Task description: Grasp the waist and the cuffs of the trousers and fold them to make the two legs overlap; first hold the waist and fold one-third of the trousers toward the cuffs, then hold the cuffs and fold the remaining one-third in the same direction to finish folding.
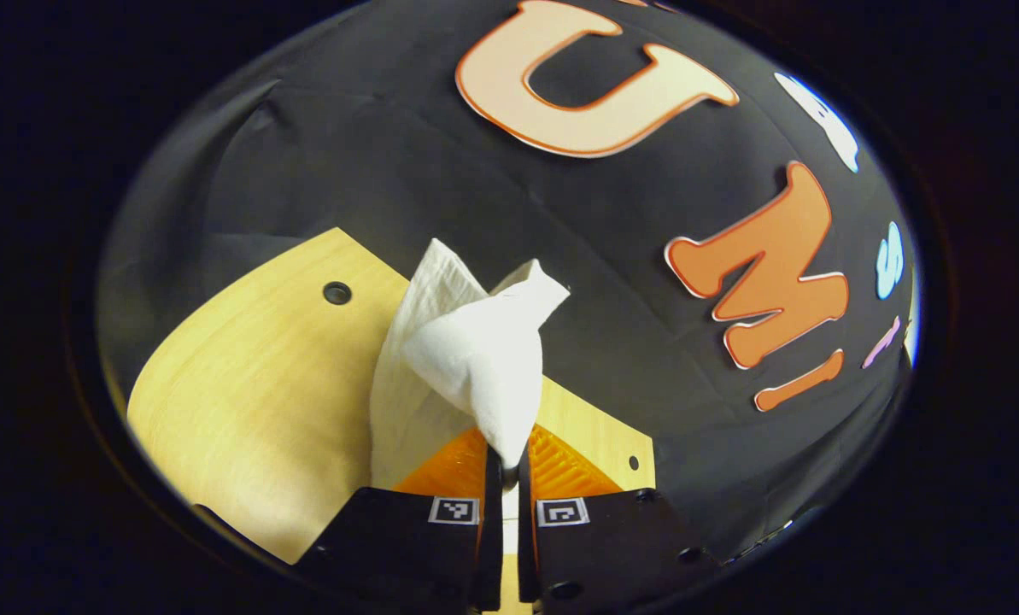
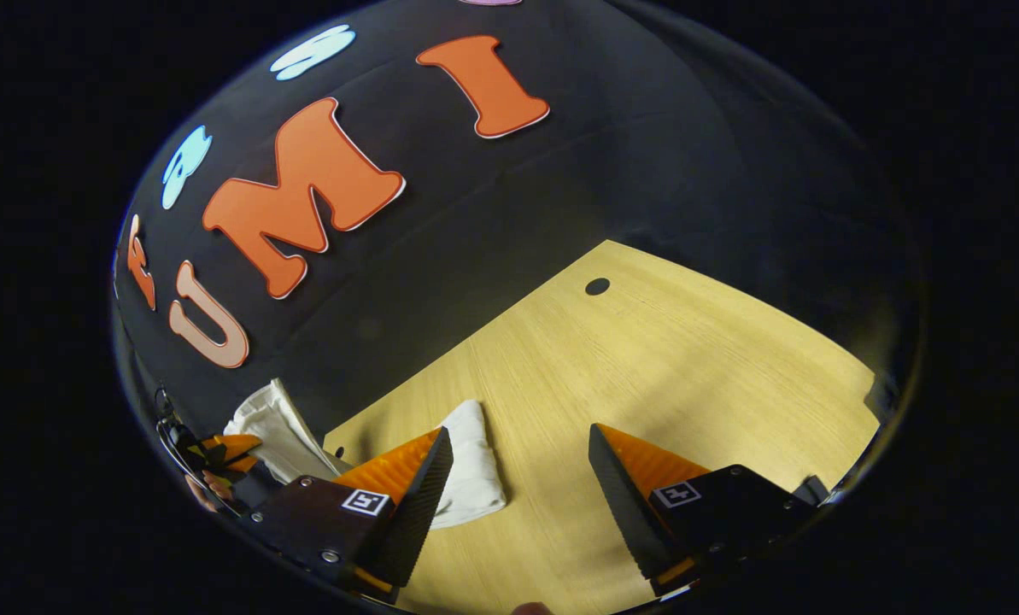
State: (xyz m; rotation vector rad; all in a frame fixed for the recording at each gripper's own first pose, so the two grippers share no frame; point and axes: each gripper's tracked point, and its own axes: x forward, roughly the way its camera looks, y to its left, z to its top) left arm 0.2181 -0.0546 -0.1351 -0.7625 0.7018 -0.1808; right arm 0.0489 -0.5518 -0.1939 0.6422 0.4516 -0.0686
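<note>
White trousers (image 1: 475, 359) rise in a bunched peak from my left gripper (image 1: 502, 465), which is shut on a pinch of the cloth above the wooden table (image 1: 253, 384). In the right gripper view another end of the trousers (image 2: 473, 465) lies flat on the table just beyond the left finger of my right gripper (image 2: 518, 470). That gripper is open with nothing between its fingers. Far off at the left edge of the same view, the left gripper (image 2: 219, 453) holds up more white cloth (image 2: 274, 427).
The wooden table (image 2: 688, 359) has a round hole (image 2: 597, 286) near its back edge and another hole (image 1: 336, 293) in the left gripper view. The black booth wall stands close behind the table.
</note>
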